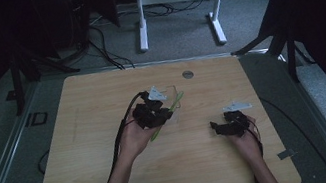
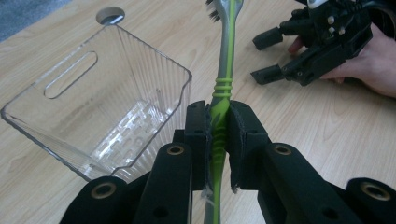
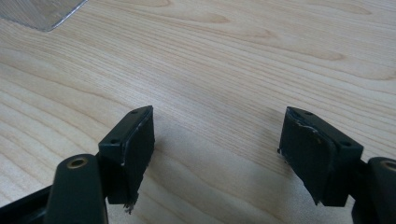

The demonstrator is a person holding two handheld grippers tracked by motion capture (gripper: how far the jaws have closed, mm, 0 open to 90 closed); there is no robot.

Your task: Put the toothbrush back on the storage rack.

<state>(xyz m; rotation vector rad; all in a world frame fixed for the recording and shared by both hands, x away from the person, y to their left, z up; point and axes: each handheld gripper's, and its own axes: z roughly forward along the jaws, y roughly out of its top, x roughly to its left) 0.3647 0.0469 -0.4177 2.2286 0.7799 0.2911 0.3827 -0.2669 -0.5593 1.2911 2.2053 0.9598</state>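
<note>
**Toothbrush clamped in left jaws beside clear bin**

Toothbrush (image 2: 223,88), green and grey, pinched by the handle between the closed jaws of the left gripper (image 2: 218,140), pads pressed flat on both sides of the green grip. Handle running on past the pads, bristled head at the far end, up by the top edge of the left gripper view. Held above the wooden surface (image 2: 327,121), clear of it as far as can be told. Just beside the shaft, on one side, a clear ribbed plastic bin (image 2: 112,107), open at the top, slotted handle in one wall, nothing visible inside. Seen from the high view, toothbrush (image 1: 168,116) lying slantwise across the near edge of the bin (image 1: 171,92), left gripper (image 1: 152,113) over it.

Farther off, well apart, right gripper (image 1: 222,128) resting low near the surface, hand behind it. Jaws there spread wide, nothing between the pads (image 3: 140,140), bare wood grain showing in the gap. Beyond the bin, a round grey grommet (image 1: 188,74) set in the surface near the far edge.
</note>
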